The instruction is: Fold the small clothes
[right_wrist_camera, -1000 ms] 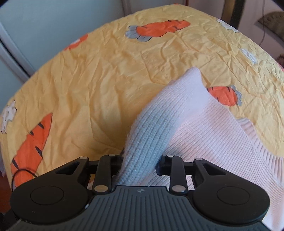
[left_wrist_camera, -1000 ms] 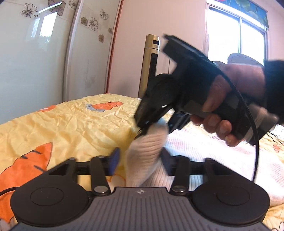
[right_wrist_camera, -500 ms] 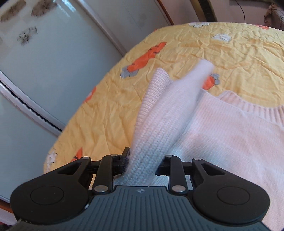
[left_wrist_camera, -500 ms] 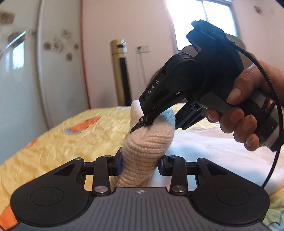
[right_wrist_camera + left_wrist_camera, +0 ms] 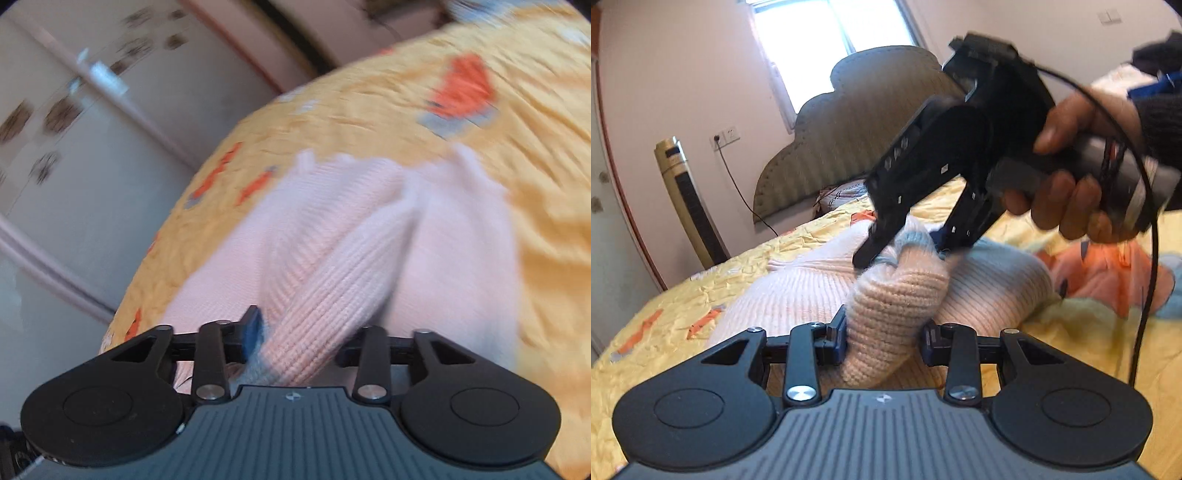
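Observation:
A pale pink ribbed knit sweater [image 5: 798,295] lies on the yellow carrot-print bedsheet [image 5: 665,317]. My left gripper [image 5: 884,339] is shut on a bunched fold of the sweater. My right gripper [image 5: 905,247], held by a hand, pinches the same fold just beyond it. In the right wrist view my right gripper [image 5: 299,343] is shut on a raised ridge of the sweater [image 5: 332,229], which spreads over the sheet [image 5: 535,221] ahead. That view is blurred.
A padded headboard [image 5: 857,122] and a window stand behind the bed. A tower fan [image 5: 690,199] stands at the left by the wall. Orange and blue clothes [image 5: 1108,273] lie at the right. Wardrobe doors [image 5: 74,155] flank the bed.
Both grippers have swung with the gripped fold across the bed toward the headboard side and lowered. The sweater now lies folded over itself beneath them.

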Demonstrator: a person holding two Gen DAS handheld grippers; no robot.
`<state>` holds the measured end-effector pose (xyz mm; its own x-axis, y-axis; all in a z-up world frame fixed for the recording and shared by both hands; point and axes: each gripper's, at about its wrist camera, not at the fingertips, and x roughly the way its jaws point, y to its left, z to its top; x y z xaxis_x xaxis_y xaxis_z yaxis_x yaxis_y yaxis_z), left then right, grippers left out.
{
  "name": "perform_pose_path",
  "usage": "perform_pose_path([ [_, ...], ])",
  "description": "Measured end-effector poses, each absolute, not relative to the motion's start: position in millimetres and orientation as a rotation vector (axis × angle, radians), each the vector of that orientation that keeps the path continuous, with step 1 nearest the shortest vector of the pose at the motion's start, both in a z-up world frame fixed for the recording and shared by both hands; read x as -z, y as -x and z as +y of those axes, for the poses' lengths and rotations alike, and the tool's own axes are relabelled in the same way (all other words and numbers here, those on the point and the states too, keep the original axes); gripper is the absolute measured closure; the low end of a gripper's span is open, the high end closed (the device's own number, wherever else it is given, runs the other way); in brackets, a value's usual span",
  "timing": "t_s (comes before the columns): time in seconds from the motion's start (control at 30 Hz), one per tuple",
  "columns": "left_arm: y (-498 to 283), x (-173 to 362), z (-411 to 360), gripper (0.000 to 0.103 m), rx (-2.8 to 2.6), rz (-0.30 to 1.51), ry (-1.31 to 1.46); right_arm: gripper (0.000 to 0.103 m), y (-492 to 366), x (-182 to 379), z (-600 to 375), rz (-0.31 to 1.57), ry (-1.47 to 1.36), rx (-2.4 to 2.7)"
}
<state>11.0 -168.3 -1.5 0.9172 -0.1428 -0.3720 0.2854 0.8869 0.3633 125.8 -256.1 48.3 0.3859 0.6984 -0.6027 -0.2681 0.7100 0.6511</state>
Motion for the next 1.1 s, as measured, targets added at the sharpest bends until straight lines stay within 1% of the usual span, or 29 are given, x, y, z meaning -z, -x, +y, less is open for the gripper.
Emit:
perform_pose_path([
  [0.03,-11,3,-169,0.067,0.227,0.339,-0.443,0.054,-124,-44,-264,0.983,-0.532,-0.654],
  [0.07,-10,4,-170,0.067,0.226,0.338,-0.452,0.052,-122,-44,-271,0.963,-0.556,-0.656],
  [0.1,-10,4,-171,0.067,0.225,0.339,-0.458,0.047,-121,-46,-277,0.938,-0.566,-0.649],
  [0.13,-10,4,-174,0.067,0.221,0.339,-0.463,0.046,-121,-50,-285,0.907,-0.574,-0.636],
  [0.27,-7,5,-189,0.067,0.193,0.338,-0.486,0.047,-129,-62,-319,0.786,-0.651,-0.54],
  [0.33,-7,5,-193,0.067,0.187,0.331,-0.505,0.047,-134,-64,-322,0.757,-0.699,-0.579],
  [0.43,-4,8,-199,0.067,0.18,0.318,-0.539,0.047,-142,-63,-307,0.804,-0.717,-0.708],
  [0.5,-3,10,-203,0.067,0.176,0.306,-0.569,0.043,-147,-61,-288,0.881,-0.631,-0.697],
  [0.57,-3,12,-207,0.067,0.169,0.29,-0.596,0.041,-154,-53,-273,0.947,-0.547,-0.63],
  [0.6,-3,13,-208,0.067,0.169,0.286,-0.601,0.042,-156,-50,-271,0.954,-0.547,-0.628],
  [0.63,-5,13,-209,0.067,0.171,0.286,-0.605,0.045,-158,-47,-270,0.946,-0.559,-0.633],
  [0.67,-6,13,-210,0.067,0.173,0.288,-0.607,0.059,-158,-46,-269,0.936,-0.563,-0.628],
  [0.7,-7,11,-210,0.067,0.174,0.29,-0.604,0.078,-159,-45,-269,0.928,-0.553,-0.616],
  [0.73,-7,8,-211,0.067,0.179,0.291,-0.595,0.078,-159,-45,-269,0.913,-0.542,-0.616],
  [0.8,-7,0,-214,0.068,0.197,0.285,-0.574,0.083,-155,-47,-270,0.88,-0.502,-0.612],
  [0.87,-4,-9,-217,0.068,0.222,0.271,-0.547,0.085,-148,-58,-276,0.84,-0.472,-0.618],
  [0.9,-3,-11,-219,0.068,0.237,0.272,-0.535,0.088,-144,-65,-281,0.816,-0.472,-0.624],
  [1.0,-10,-1,-229,0.068,0.279,0.331,-0.518,0.089,-135,-79,-306,0.764,-0.464,-0.615],
  [1.1,-9,18,-240,0.068,0.263,0.303,-0.586,0.09,-139,-51,-325,0.833,-0.499,-0.552],
])
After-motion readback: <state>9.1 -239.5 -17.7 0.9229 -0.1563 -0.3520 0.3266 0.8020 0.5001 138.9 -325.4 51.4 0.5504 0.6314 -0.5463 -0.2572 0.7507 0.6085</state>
